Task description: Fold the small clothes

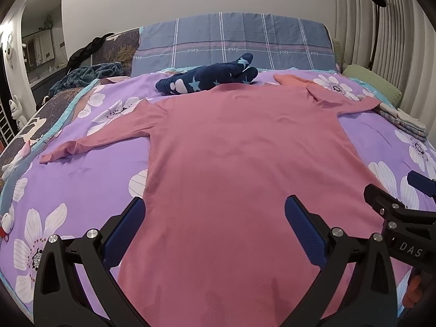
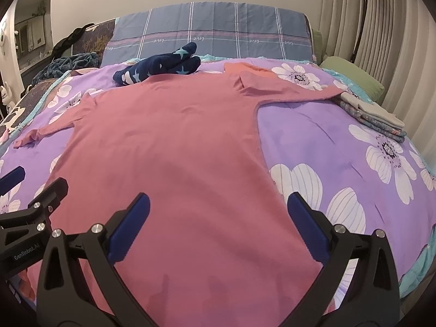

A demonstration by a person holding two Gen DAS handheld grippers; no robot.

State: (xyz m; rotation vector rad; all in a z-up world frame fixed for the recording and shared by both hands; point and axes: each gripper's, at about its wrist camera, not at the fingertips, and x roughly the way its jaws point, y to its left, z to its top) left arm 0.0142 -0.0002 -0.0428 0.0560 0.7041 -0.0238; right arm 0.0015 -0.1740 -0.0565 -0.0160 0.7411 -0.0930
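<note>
A pink long-sleeved shirt (image 1: 239,147) lies flat on the purple flowered bedspread (image 1: 90,179), sleeves spread out to both sides; it also shows in the right wrist view (image 2: 174,147). My left gripper (image 1: 215,212) is open and empty above the shirt's lower left part. My right gripper (image 2: 218,207) is open and empty above the shirt's lower right edge. The right gripper also shows at the right edge of the left wrist view (image 1: 392,190).
A dark blue garment with stars (image 1: 209,77) lies beyond the shirt's collar. A stack of folded clothes (image 2: 373,114) sits at the right of the bed by a green pillow (image 2: 351,77). A plaid blue pillow (image 1: 234,42) stands at the head. A dark blanket (image 1: 87,75) lies far left.
</note>
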